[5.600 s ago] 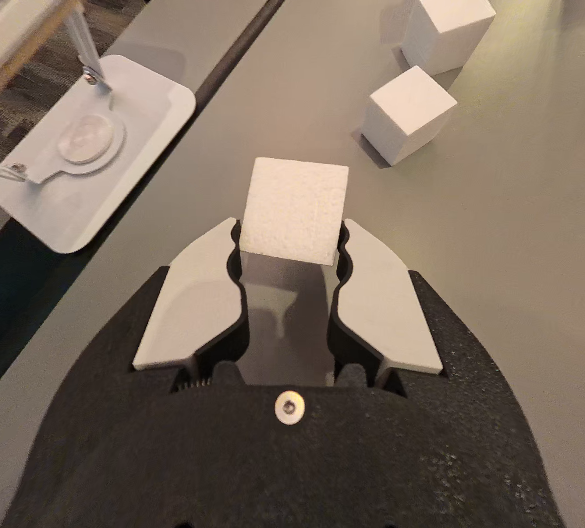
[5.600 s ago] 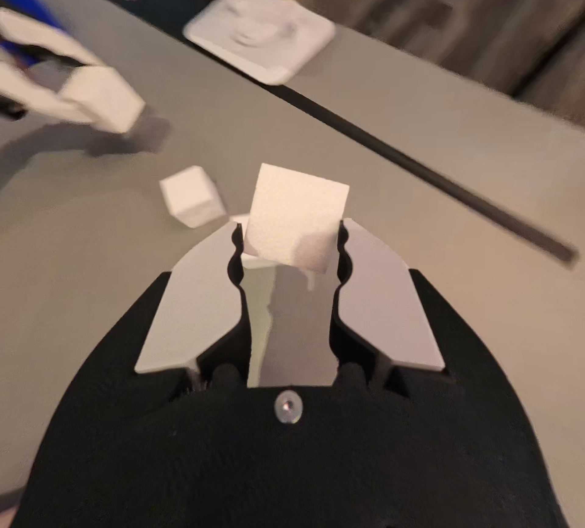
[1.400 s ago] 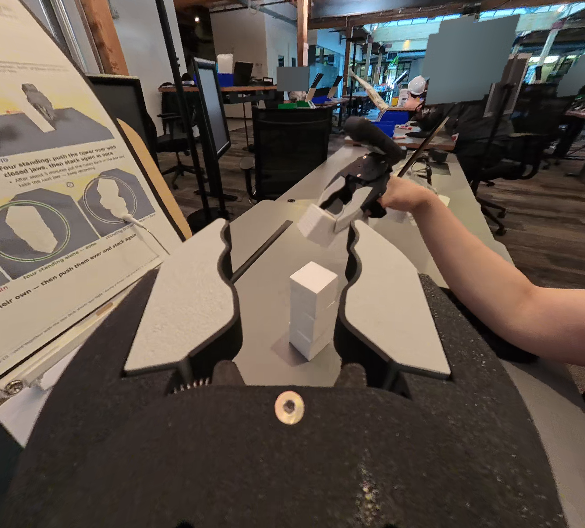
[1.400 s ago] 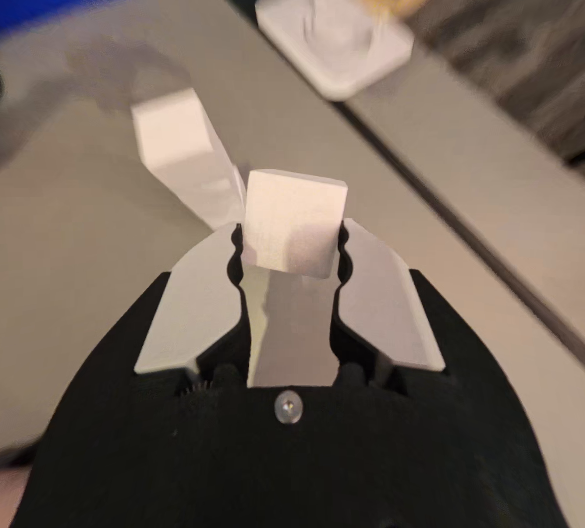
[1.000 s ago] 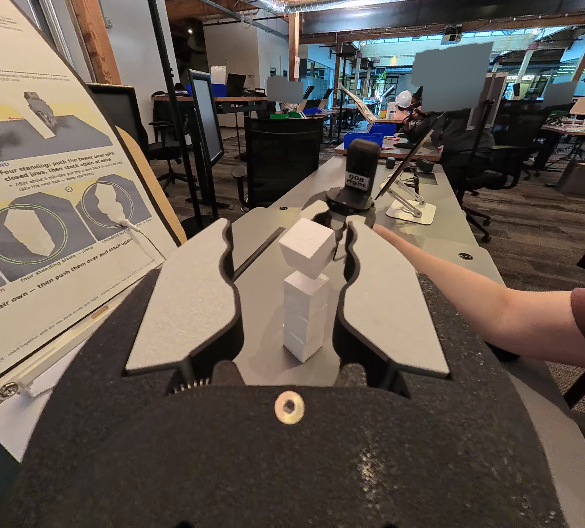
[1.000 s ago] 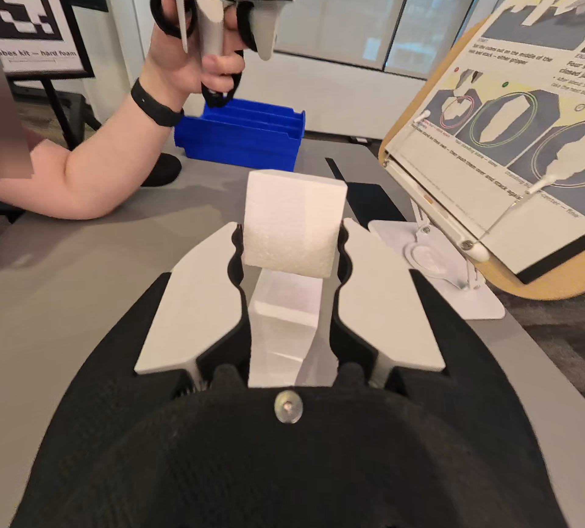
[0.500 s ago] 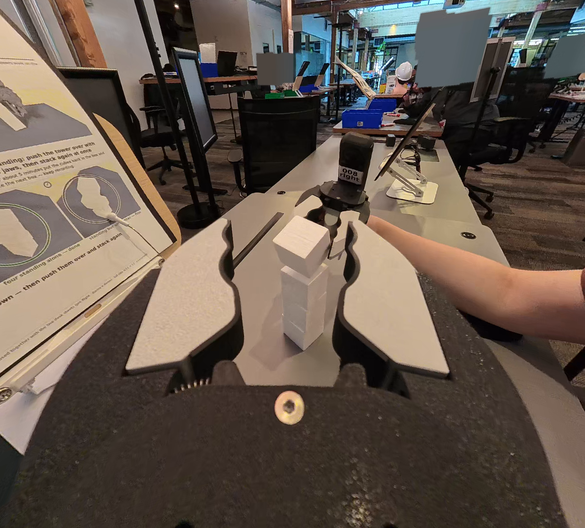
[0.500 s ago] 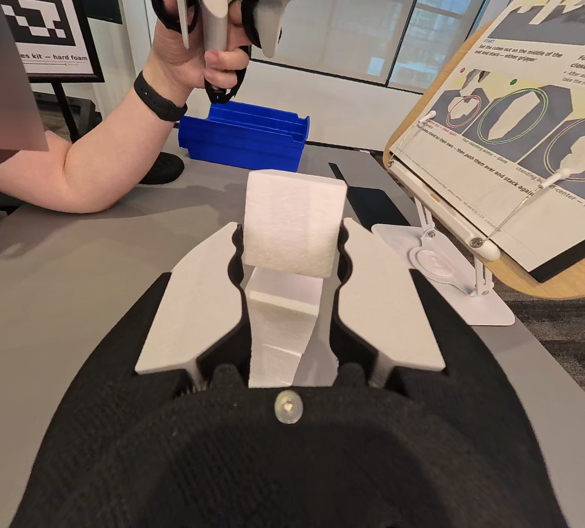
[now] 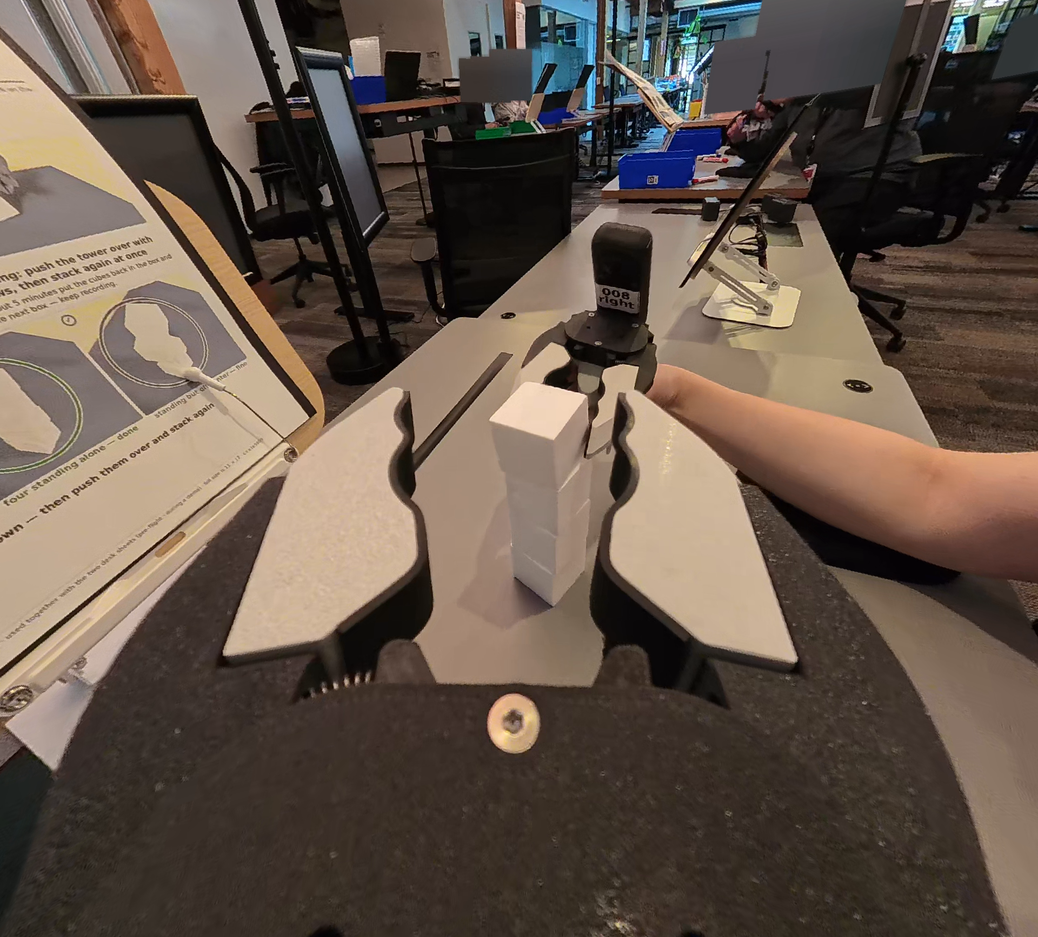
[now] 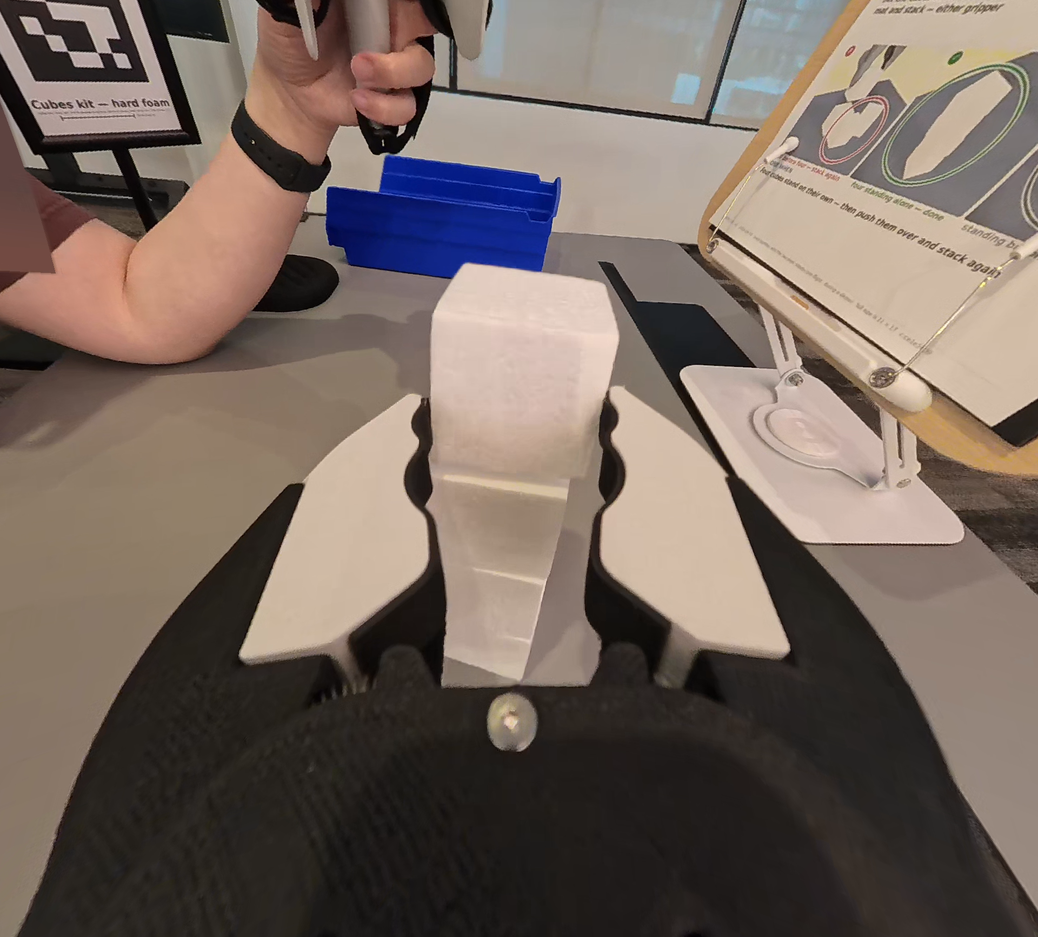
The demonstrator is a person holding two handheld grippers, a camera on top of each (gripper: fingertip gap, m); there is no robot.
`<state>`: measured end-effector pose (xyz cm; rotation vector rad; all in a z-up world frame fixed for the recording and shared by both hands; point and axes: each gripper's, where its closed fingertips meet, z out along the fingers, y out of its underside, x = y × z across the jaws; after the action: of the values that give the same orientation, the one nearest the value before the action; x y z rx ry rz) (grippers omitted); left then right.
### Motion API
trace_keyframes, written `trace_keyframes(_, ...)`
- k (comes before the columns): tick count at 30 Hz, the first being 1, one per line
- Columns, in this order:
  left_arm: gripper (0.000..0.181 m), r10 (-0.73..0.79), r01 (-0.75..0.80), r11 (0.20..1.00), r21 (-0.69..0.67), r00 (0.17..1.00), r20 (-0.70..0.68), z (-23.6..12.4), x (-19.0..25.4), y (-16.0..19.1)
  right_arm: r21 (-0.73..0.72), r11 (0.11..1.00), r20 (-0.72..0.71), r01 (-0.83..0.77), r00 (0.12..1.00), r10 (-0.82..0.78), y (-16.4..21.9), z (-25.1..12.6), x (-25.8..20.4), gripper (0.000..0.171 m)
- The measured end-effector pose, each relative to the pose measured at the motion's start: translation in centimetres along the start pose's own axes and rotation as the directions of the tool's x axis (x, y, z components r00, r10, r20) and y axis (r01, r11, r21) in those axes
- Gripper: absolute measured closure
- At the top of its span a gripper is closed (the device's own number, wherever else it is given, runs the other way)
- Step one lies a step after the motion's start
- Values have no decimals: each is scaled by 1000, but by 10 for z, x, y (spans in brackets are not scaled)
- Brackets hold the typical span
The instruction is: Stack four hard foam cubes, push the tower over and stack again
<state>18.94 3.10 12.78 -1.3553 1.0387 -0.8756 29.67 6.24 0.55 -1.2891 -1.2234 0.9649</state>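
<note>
Four white foam cubes form a tower; the right gripper, level, clamps its top cube. Beyond, the raised left gripper gapes empty.

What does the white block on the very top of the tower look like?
The top cube is white hard foam with a grainy, speckled face and sharp edges. It sits upright on the three cubes below, turned slightly askew from them. The right tongs hug its two sides. Nothing rests on top of it.
</note>
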Motion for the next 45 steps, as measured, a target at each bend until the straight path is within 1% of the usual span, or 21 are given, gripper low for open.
trace_keyframes(5, 114, 16, -15, 1000, -18, 998, 67, 7, -10, 4, -10, 1000, 1, -9, 1000, 9, 4, -2, 0, 113)
trace_keyframes(9, 112, 26, -19, 999, -39, 978, 209, 14, -34, 12, -7, 999, 10, -32, 999, 32, 4, -4, 0, 112)
trace_keyframes(12, 110, 40, -29, 999, -39, 943, 330, 20, -54, 17, -3, 999, -2, -50, 999, 50, 2, -8, 2, 99)
trace_keyframes(14, 109, 73, -49, 997, -67, 900, 429, 21, -70, 24, -10, 998, -2, -59, 998, 59, 1, -11, 1, 94)
trace_keyframes(17, 109, 184, -99, 979, -176, 797, 575, 15, -95, 38, -53, 995, -21, -81, 997, 80, 2, -23, 1, 86)
trace_keyframes(19, 108, 250, -110, 961, -252, 729, 637, 9, -107, 46, -70, 992, -39, -109, 994, 107, 0, -37, 1, 86)
trace_keyframes(21, 108, 280, -101, 950, -295, 691, 666, 4, -114, 52, -110, 975, -74, -195, 979, 188, 5, -54, 2, 87)
trace_keyframes(24, 107, 275, -65, 951, -304, 632, 725, -6, -124, 56, -160, 895, -145, -417, 907, 396, 19, -79, 5, 87)
trace_keyframes(25, 107, 271, -57, 952, -300, 615, 741, -10, -126, 56, -179, 864, -182, -472, 878, 442, 26, -86, 7, 91)
trace_keyframes(26, 107, 264, -48, 954, -295, 599, 756, -13, -129, 56, -202, 837, -222, -508, 856, 466, 34, -93, 9, 101)
trace_keyframes(28, 107, 249, -33, 959, -281, 569, 784, -22, -133, 56, -250, 810, -282, -531, 840, 464, 45, -105, 13, 124)
trace_keyframes(30, 110, 243, -29, 961, -273, 555, 796, -27, -136, 56, -297, 764, -347, -574, 810, 474, 55, -114, 16, 156)
trace_keyframes(31, 109, 244, -27, 961, -275, 550, 799, -30, -137, 56, -317, 718, -384, -619, 776, 499, 61, -119, 16, 169)
trace_keyframes(35, 108, 265, -26, 955, -295, 521, 811, -39, -142, 58, -383, 481, -600, -788, 609, 519, 98, -141, 13, 171)
trace_keyframes(37, 107, 269, -21, 954, -300, 507, 819, -47, -146, 58, -397, 332, -736, -855, 513, 441, 120, -160, 12, 171)
trace_keyframes(38, 107, 260, -16, 956, -292, 502, 825, -52, -148, 58, -398, 268, -786, -877, 477, 393, 129, -169, 10, 171)
trace_keyframes(39, 107, 244, -6, 961, -278, 495, 834, -59, -151, 58, -398, 223, -811, -890, 454, 369, 135, -172, 8, 171)
trace_keyframes(40, 106, 225, 7, 965, -261, 485, 845, -69, -155, 57, -396, 197, -819, -897, 442, 365, 139, -171, 7, 171)
trace_keyframes(45, 105, 82, 84, 988, -129, 422, 903, -132, -174, 55, -369, 152, -854, -917, 399, 335, 149, -159, 14, 171)
